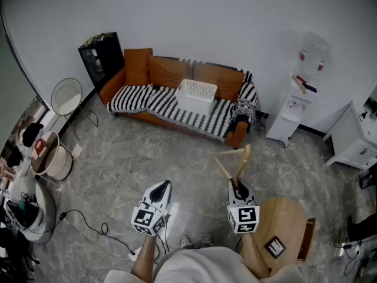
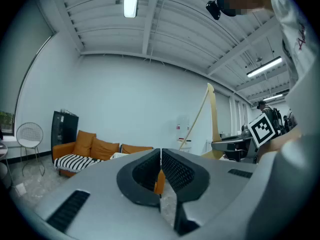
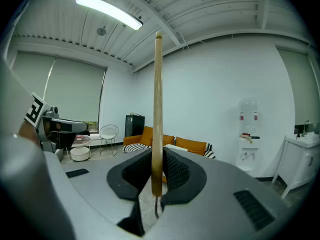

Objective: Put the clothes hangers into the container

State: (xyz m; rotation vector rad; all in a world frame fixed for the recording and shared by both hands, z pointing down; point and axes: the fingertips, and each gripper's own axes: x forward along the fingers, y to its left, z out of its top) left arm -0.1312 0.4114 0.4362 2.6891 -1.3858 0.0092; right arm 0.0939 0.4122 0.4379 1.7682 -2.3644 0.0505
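Right fingers (image 3: pixel 175 171) clamping hanger (image 3: pixel 158 109), white basket (image 1: pixel 196 94) on sofa (image 1: pixel 169 72) beyond

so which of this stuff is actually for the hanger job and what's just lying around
For the job: wooden hanger, clamped in the right tongs; white basket on the sofa.
Just lying about: wire chair, black cabinet, water dispenser, round wooden table.

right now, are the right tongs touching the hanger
Touching. The right gripper view shows the right tongs shut on the hanger, its wooden bar pinched between them.
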